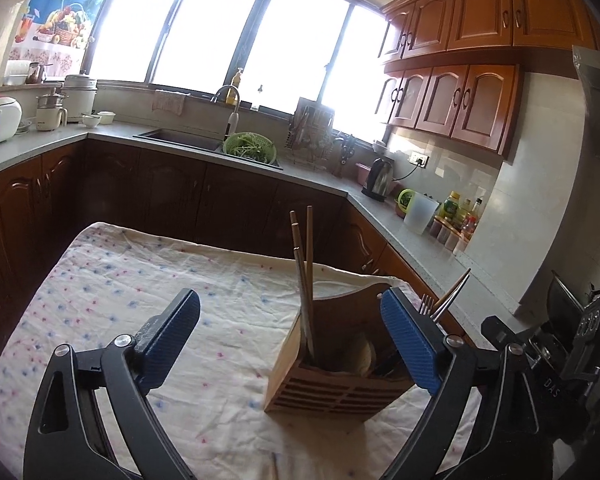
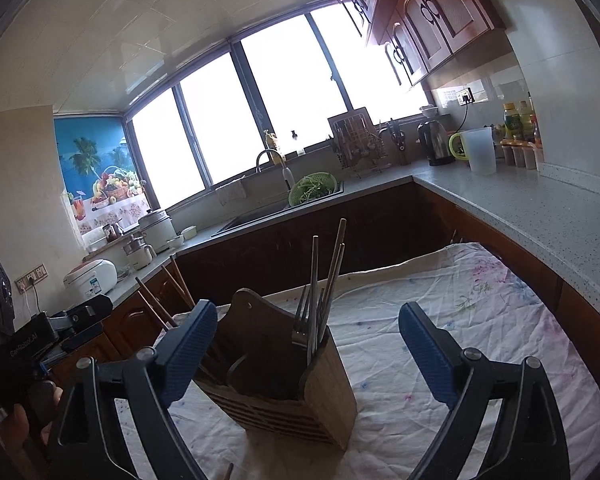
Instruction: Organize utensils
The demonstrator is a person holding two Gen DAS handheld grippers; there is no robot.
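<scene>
A wooden utensil holder (image 1: pixel 328 388) stands on the cloth-covered table (image 1: pixel 140 280); it also shows in the right wrist view (image 2: pixel 300 396). Wooden chopsticks (image 1: pixel 305 280) stand in one compartment, with forks (image 2: pixel 306 320) and metal chopsticks (image 2: pixel 334 276) in another. My left gripper (image 1: pixel 290 320) is open and empty, raised just behind the holder, its right finger beside the holder's right side. My right gripper (image 2: pixel 306 340) is open and empty, with the holder between its fingers in view. A chopstick tip (image 1: pixel 275 466) lies on the cloth at the near edge.
The table wears a white dotted cloth (image 2: pixel 440 320). Behind it runs an L-shaped counter (image 1: pixel 236 160) with a sink, a green colander (image 1: pixel 250 148), a kettle (image 1: pixel 378 180), a plastic jug (image 2: pixel 480 150) and bottles. The other gripper's body (image 1: pixel 560 344) is at the right.
</scene>
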